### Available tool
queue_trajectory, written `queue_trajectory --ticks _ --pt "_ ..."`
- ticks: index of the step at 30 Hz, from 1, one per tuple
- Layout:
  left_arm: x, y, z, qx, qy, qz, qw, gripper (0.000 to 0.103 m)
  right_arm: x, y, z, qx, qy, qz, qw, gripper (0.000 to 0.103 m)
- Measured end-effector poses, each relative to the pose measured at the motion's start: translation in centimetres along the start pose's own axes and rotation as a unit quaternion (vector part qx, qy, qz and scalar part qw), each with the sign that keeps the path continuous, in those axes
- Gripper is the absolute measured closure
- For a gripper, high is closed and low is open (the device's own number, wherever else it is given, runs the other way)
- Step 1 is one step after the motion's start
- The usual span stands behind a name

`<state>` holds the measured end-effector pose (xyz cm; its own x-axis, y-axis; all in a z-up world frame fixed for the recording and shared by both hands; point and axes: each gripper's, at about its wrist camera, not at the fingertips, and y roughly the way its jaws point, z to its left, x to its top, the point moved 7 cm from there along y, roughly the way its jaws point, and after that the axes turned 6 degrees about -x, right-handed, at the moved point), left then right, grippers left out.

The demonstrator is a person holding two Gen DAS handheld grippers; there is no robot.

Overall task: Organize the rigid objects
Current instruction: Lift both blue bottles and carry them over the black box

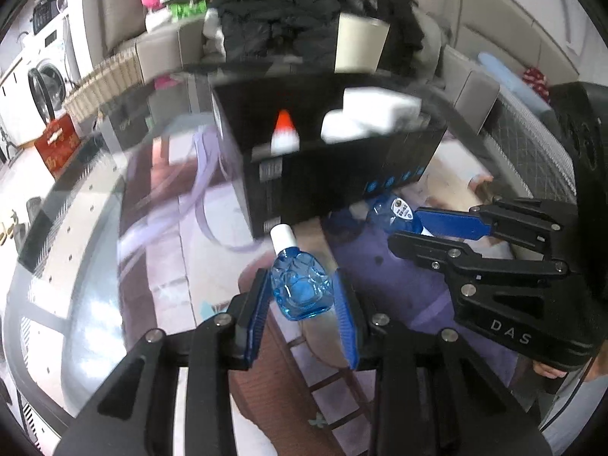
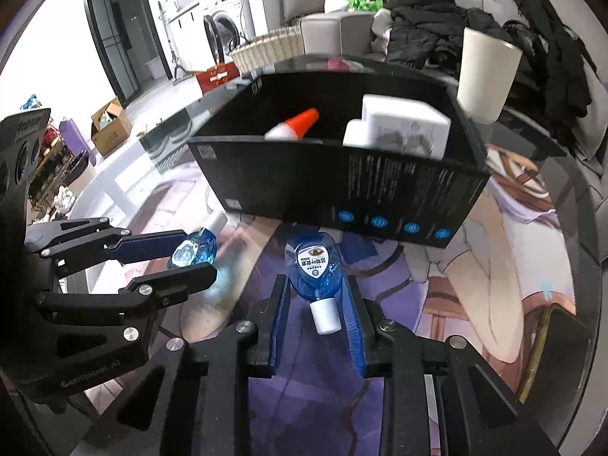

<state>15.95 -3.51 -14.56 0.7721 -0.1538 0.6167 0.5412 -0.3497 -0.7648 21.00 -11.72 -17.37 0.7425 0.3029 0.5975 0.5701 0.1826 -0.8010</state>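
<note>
My left gripper (image 1: 302,294) is shut on a small clear blue bottle (image 1: 300,290) with a white cap pointing away, held just before the black box (image 1: 323,174). My right gripper (image 2: 315,288) is shut on a second blue bottle (image 2: 315,266) with a white label, cap pointing back toward the camera. Each gripper shows in the other's view: the right one (image 1: 402,220) at right, the left one (image 2: 197,250) at left. The black box (image 2: 342,190) holds a white bottle with an orange tip (image 2: 294,125) and white boxes (image 2: 399,125).
Everything rests on a glass tabletop (image 2: 513,228) over a purple patterned rug. A cream cup (image 2: 486,76) stands behind the box at right. A wicker basket (image 2: 269,49), sofa with dark clothes (image 2: 437,19) and washing machine (image 2: 224,26) lie beyond.
</note>
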Motion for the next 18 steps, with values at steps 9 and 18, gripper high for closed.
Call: queue_trajectory --ticks 9,18 --pt "4.2 -6.5 -2.0 0.023 0.06 -0.141 0.988 0.071 3.6 -8.1 0.1 -0.022 -0.005 -0.152 0.988 0.076" --pt "6.6 -13.9 -3.2 0.053 0.092 -0.294 0.9497 0.071 6.4 -17.3 0.4 -0.03 -0.017 -0.309 0.951 0.076"
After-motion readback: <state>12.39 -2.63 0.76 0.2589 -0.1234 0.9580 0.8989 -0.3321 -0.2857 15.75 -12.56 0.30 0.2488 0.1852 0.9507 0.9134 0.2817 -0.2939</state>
